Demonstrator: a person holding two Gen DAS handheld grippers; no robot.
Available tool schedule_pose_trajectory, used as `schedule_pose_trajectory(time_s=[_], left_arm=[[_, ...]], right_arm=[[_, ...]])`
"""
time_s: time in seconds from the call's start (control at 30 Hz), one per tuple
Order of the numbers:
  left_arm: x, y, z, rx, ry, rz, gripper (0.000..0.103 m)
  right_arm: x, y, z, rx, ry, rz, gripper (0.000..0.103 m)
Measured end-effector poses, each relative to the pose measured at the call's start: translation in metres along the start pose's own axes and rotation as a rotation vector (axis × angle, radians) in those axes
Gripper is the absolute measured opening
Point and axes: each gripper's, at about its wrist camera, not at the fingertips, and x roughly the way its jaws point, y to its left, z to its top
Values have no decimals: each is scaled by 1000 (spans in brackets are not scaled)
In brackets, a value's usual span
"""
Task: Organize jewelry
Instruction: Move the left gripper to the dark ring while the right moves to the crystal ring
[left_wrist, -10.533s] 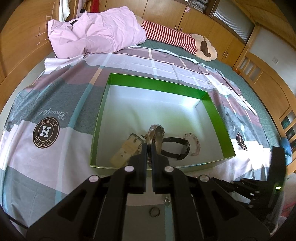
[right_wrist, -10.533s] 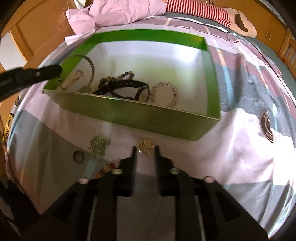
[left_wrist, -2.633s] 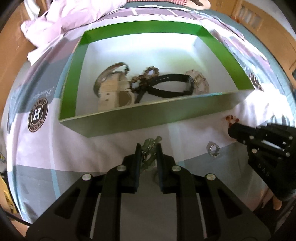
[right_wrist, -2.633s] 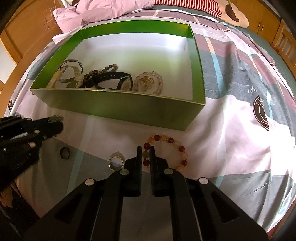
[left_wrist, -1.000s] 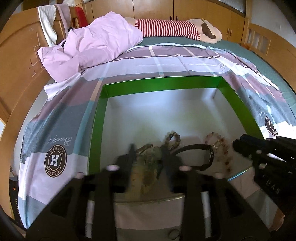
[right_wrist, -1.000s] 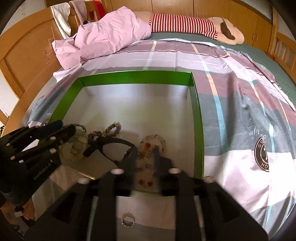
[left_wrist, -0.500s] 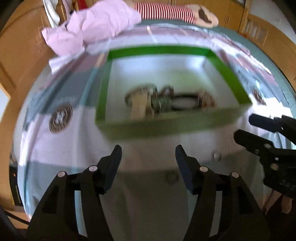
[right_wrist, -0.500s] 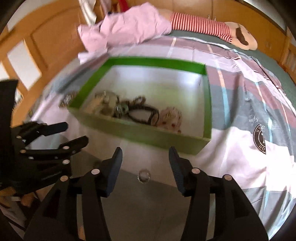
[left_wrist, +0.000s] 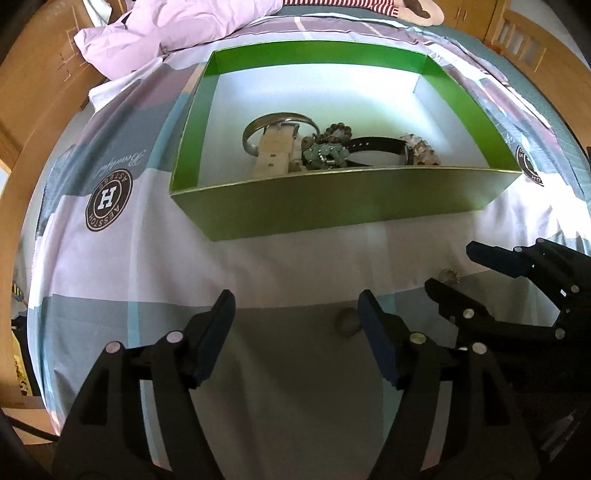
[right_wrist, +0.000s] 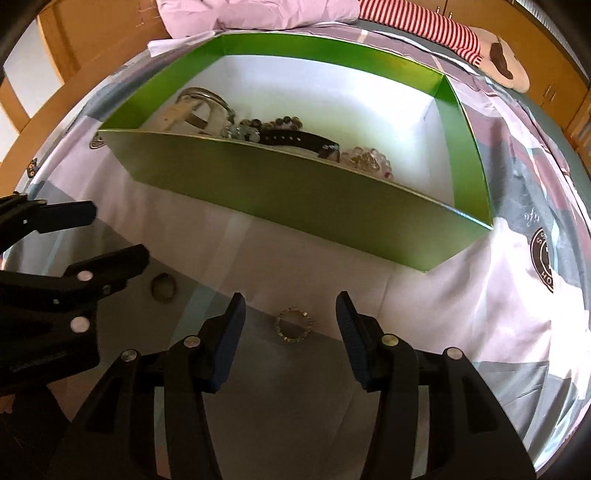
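Note:
The green box (left_wrist: 332, 206) lies on the bed and holds a silver bangle (left_wrist: 258, 123), a beige strap (left_wrist: 275, 155), a green bead piece (left_wrist: 327, 155), a black watch (left_wrist: 376, 146) and a pale bead bracelet (left_wrist: 421, 147). My left gripper (left_wrist: 295, 299) hovers in front of the box, jaws opening, nothing between them. A dark ring (left_wrist: 347, 322) lies just beside its right finger. My right gripper (right_wrist: 290, 299) is open, and a sparkly ring (right_wrist: 293, 325) lies on the sheet between its fingers, untouched. Each gripper shows in the other's view: right gripper (left_wrist: 448, 266), left gripper (right_wrist: 118, 234).
A patterned bedsheet (left_wrist: 110, 192) with round logos covers the bed. A pink crumpled quilt (left_wrist: 177, 26) and a striped plush toy (right_wrist: 443, 29) lie beyond the box. Wooden bed frame and cabinets (left_wrist: 22, 92) ring the bed.
Both grippers have drawn back from over the box and sunk toward the sheet in front of it. Their jaws stand wider, and the pieces they carried now lie in the box.

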Motion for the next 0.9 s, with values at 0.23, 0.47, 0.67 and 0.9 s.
schedule_pose_trajectory(time_s=[0.23,0.47,0.67,0.9], left_arm=[[2,0,0,1,9,0,74],[9,-4,0,13,30,13,75],[11,-6,2,21,42,-21,75],[13,5,4,-35,71,-107,76]], right_arm=[[8,-2,-5,15,39,-3,35],[6,-4,-6,12,64,-4,23],[-2,-26,-9,84,92,20,23],[-19,-51,-8,167,62,58,37]])
